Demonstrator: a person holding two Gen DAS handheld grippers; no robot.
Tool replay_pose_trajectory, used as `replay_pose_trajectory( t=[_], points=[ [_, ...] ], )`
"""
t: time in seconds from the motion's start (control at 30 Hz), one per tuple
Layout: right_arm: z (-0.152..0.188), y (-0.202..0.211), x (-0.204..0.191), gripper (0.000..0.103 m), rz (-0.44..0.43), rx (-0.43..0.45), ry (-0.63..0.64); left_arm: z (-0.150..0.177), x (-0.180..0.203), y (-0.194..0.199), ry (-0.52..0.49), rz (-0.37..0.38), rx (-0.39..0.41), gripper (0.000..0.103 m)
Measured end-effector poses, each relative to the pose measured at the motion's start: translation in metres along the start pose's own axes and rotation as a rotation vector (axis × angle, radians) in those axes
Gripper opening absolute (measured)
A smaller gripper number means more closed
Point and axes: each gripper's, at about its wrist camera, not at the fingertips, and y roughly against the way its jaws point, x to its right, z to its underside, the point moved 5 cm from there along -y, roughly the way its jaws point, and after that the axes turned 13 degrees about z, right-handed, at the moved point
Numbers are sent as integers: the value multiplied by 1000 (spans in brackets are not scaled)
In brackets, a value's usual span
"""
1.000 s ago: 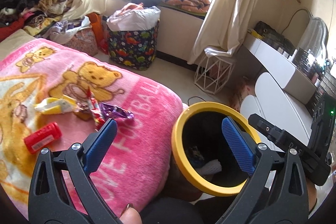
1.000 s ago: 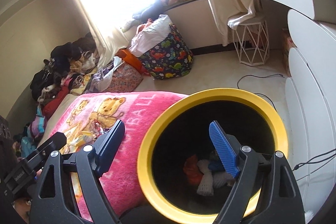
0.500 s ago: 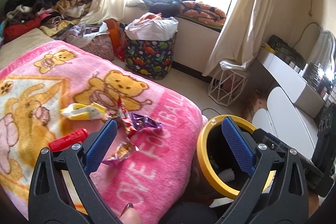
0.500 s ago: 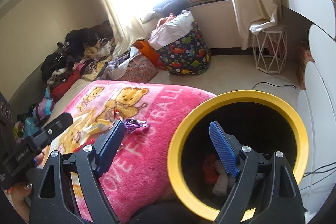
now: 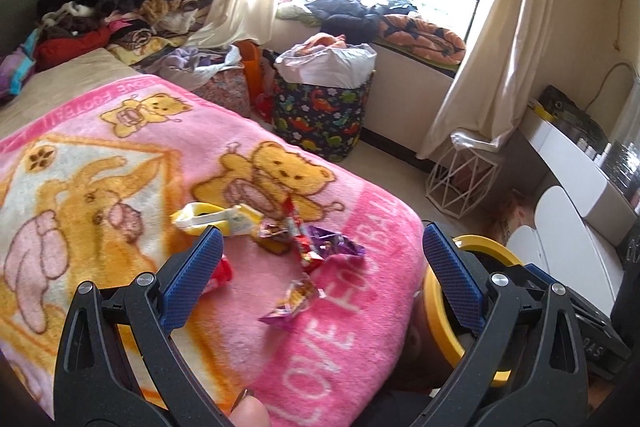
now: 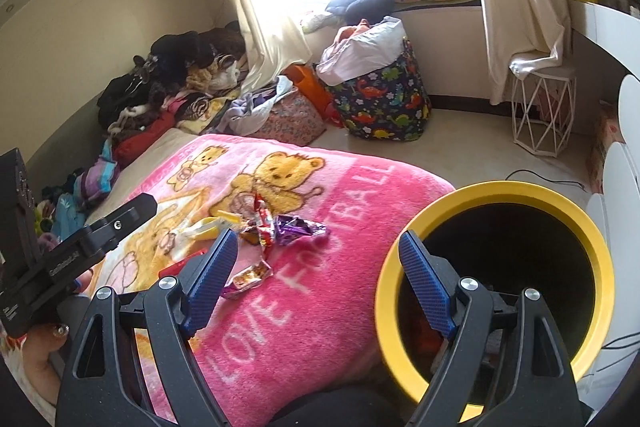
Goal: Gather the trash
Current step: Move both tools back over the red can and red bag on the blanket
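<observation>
Both grippers have swung away from the yellow-rimmed bin (image 6: 496,283) toward the pink blanket (image 5: 340,339), so the left gripper (image 5: 320,279) now hovers over the pile of wrappers (image 5: 308,247) instead of the bin mouth. Its fingers are spread wide and hold nothing, and the right gripper (image 6: 320,279) is just as wide and empty, one finger over the bin rim. The wrappers lie at the blanket's middle, a red packet (image 5: 220,275) at their 8 o'clock, the bin at 4 o'clock off the bed edge
</observation>
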Motion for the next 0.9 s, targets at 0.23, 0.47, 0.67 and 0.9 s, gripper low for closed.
replay_pose_trajectory(
  t=[0.23,0.47,0.67,0.9],
  points=[
    [4,-11,-26,80,-24,-19,48,3,-36,3,31,-57,-4,92],
    [9,-31,-52,80,-43,-47,96,13,-73,2,64,-117,-34,92],
    [15,-51,-67,77,-55,-78,130,24,-102,-2,77,-165,-67,92],
    [21,-83,-85,64,-75,-128,153,33,-121,-10,38,-199,-112,92]
  ],
)
